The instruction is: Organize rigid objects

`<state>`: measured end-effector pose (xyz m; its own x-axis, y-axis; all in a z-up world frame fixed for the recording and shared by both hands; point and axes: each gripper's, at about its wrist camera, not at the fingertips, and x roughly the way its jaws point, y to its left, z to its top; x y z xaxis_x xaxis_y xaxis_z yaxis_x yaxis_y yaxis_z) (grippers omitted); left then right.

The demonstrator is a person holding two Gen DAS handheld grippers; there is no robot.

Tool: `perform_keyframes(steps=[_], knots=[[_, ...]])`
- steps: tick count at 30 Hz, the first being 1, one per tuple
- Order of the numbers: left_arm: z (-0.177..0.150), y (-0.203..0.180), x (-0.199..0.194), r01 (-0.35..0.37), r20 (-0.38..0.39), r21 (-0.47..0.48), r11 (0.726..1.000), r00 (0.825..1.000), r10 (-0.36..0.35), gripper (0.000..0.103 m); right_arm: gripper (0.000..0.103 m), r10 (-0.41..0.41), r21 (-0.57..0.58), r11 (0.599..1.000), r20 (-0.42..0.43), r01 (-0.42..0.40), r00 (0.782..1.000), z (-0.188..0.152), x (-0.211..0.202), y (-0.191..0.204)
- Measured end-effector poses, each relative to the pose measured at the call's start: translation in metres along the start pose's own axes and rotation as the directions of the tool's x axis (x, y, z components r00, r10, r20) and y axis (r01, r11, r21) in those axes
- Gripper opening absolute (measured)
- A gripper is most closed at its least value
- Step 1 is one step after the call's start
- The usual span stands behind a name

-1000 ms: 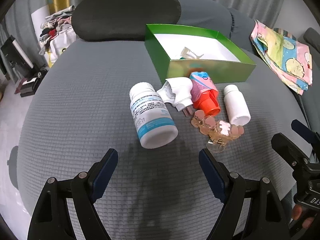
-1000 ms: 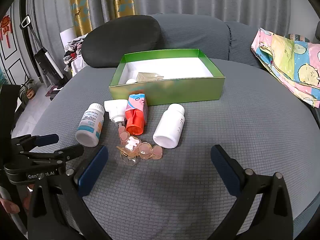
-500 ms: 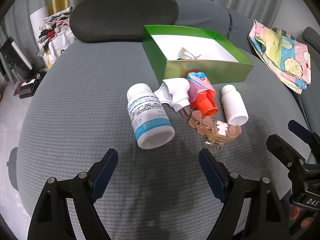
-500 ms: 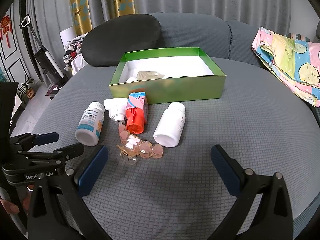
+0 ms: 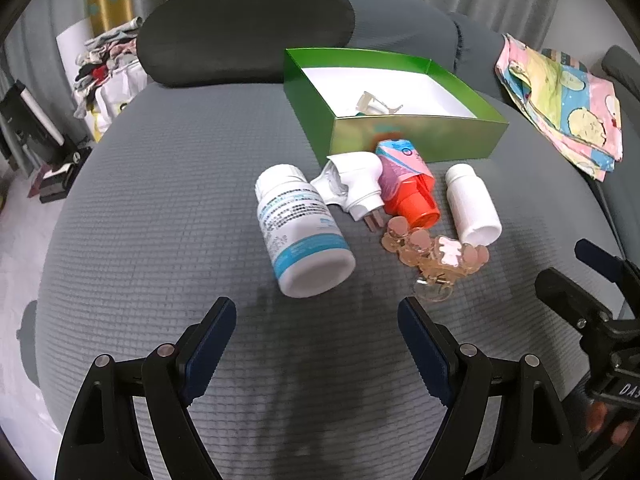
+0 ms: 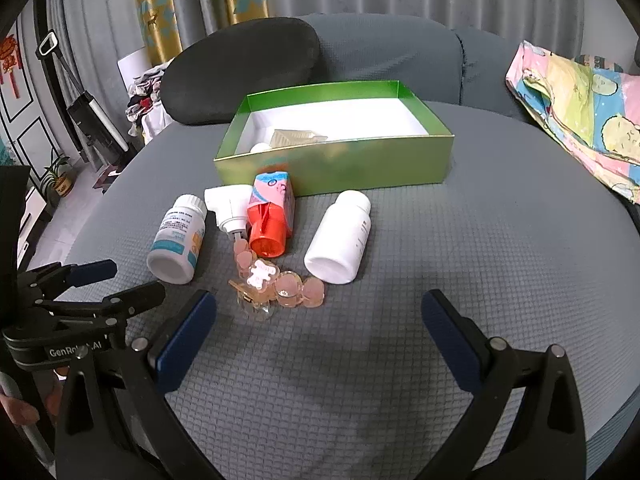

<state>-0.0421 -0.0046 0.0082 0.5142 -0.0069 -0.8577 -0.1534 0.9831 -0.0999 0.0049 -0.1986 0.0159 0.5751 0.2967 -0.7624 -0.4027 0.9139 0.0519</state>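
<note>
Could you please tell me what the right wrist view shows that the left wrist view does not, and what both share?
Only the right wrist view shows the potted plant and red wall ornament. Only the left wrist view shows the labelled bottle's print close up. Both share the green box, plain white bottle, orange-capped bottle, white plug and pink hair clip.

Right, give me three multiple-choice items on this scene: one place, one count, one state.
1. Where is the labelled pill bottle?
A. inside the green box
B. on the grey cushion, left of the white plug
C. on the patterned cloth

2. How many white bottles lie outside the green box?
A. one
B. two
C. four

3. How do the left gripper fingers stand?
A. open, empty
B. shut on a bottle
C. shut on the hair clip

Answers: 1 B, it lies beside the white plug; 2 B, labelled one plus plain white bottle; 3 A, a wide gap shows.
</note>
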Motion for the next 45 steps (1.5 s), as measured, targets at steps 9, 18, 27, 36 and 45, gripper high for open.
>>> perform_keyframes(steps=[9, 18, 27, 36, 45], knots=[[-0.005, 0.018, 0.007, -0.081, -0.011, 0.025, 0.996, 0.997, 0.082, 0.084, 0.102, 0.037, -0.013, 0.999, -0.04, -0.038, 0.999, 0.001, 0.007, 0.004], [-0.006, 0.02, 0.008, -0.106, 0.002, 0.033, 0.994, 0.994, 0.106, 0.084, 0.102, 0.063, -0.076, 0.995, -0.044, -0.067, 0.997, 0.01, 0.01, 0.027], [-0.004, 0.027, 0.01, -0.108, 0.011, 0.032, 0.994, 0.994, 0.108, 0.084, 0.102, 0.087, -0.117, 0.989, -0.06, -0.094, 0.994, 0.021, 0.018, 0.047], [-0.003, 0.036, 0.012, -0.101, 0.011, 0.018, 0.995, 0.995, 0.101, 0.084, 0.102, 0.098, -0.14, 0.984, -0.072, -0.107, 0.993, 0.024, 0.025, 0.062], [-0.003, 0.038, 0.014, -0.091, 0.008, 0.018, 0.996, 0.996, 0.091, 0.084, 0.102, 0.107, -0.151, 0.981, -0.082, -0.119, 0.991, 0.025, 0.03, 0.07]])
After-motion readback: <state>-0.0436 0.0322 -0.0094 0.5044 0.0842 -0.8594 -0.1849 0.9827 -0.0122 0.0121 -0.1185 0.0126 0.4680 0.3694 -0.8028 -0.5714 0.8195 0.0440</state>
